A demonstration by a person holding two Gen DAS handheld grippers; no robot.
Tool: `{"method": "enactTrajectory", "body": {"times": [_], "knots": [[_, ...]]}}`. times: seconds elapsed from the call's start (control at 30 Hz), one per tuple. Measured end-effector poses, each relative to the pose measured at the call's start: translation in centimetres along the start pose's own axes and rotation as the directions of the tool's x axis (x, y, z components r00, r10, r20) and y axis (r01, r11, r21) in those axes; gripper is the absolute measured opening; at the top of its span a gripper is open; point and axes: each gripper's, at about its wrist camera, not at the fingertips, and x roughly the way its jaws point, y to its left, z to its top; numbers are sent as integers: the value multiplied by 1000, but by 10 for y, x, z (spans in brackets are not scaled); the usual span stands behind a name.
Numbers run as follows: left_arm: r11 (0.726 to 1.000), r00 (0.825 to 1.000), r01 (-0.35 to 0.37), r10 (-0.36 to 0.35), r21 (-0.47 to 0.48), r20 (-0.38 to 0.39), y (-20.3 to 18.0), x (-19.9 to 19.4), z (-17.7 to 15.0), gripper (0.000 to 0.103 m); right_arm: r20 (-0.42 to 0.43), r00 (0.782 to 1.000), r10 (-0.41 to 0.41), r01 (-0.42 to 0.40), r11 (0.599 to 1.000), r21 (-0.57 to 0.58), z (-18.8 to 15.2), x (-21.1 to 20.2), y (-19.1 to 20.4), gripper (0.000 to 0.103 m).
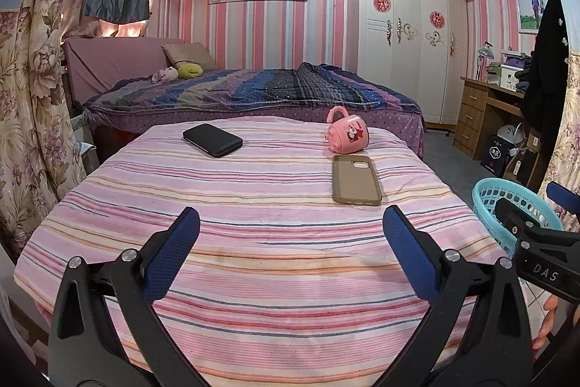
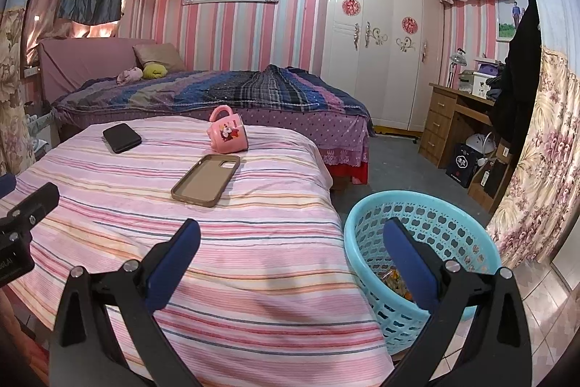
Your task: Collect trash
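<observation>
Striped bedspread [image 2: 253, 260] beside trash-holding basket [image 2: 467, 234] under right gripper [image 2: 290, 263].

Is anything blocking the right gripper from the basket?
Nothing visible does. The right gripper is open and empty, with one finger already over the blue basket, which stands on the floor beside the striped cloth.

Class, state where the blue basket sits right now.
The blue basket stands on the floor off the striped table's right edge, low right in the right wrist view, with colourful scraps inside.
</observation>
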Motion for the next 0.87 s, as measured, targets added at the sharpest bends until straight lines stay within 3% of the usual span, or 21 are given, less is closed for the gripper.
{"method": "enactTrajectory", "body": {"times": [0.87], "knots": [[1000, 1000, 1, -1, -8, -2, 3, -3, 4, 98, -4, 1000, 0, 0, 1000, 10, -1, 3, -4, 98]]}}
